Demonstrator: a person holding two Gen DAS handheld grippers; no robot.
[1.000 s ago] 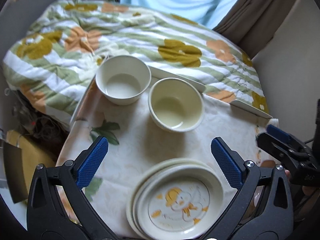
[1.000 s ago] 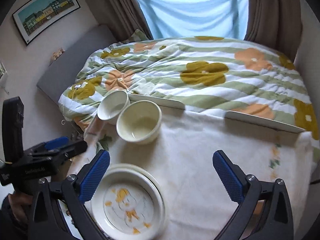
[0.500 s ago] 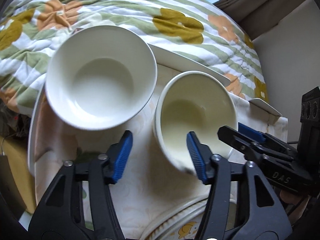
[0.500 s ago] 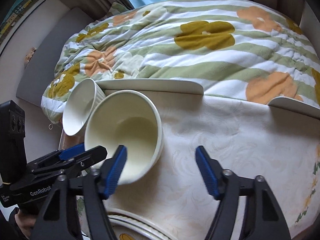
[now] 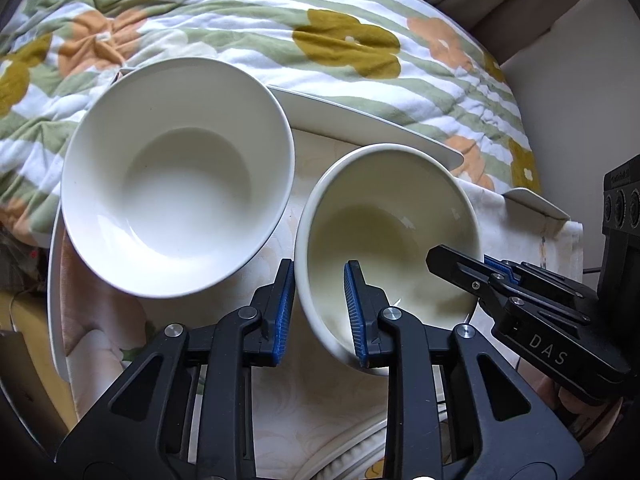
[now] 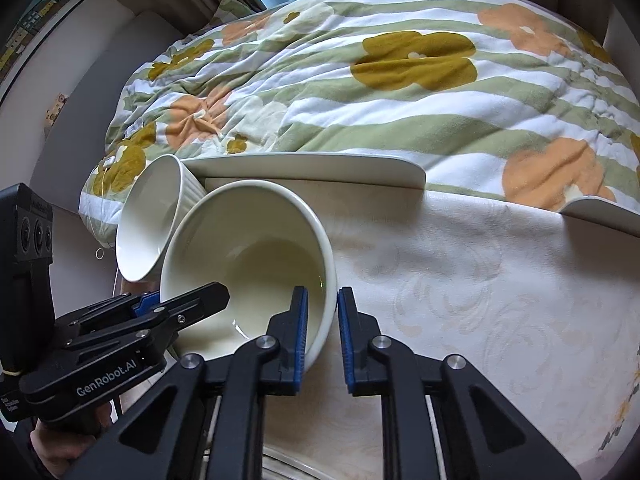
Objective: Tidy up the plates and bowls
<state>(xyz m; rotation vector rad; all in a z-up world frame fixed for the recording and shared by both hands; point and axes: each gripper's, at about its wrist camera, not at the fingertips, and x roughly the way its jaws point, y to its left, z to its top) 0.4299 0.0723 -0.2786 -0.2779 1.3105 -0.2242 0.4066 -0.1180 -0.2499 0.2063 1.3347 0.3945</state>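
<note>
A cream bowl (image 5: 384, 232) (image 6: 248, 256) sits on the cloth-covered table, tilted toward the white ribbed bowl (image 5: 176, 192) (image 6: 148, 216) beside it. My left gripper (image 5: 318, 312) is closing on the cream bowl's near-left rim, one pad outside and one inside, both against the wall. On the opposite side my right gripper (image 6: 322, 336) is closing too and clamps the bowl's near-right rim between its blue pads. Each gripper also shows in the other view, the right gripper (image 5: 480, 272) and the left gripper (image 6: 160, 304). The two bowls touch.
A stack of plates (image 5: 352, 456) peeks in at the bottom edge, just below the grippers. A white raised table rim (image 6: 304, 168) runs behind the bowls, with a flowered quilt (image 5: 320, 20) beyond it. Bare patterned cloth (image 6: 480, 300) lies right of the cream bowl.
Both grippers came down and forward from above the plates to the bowls. Their jaws went from wide open to clamped on the cream bowl's rim, and the bowl now tilts.
</note>
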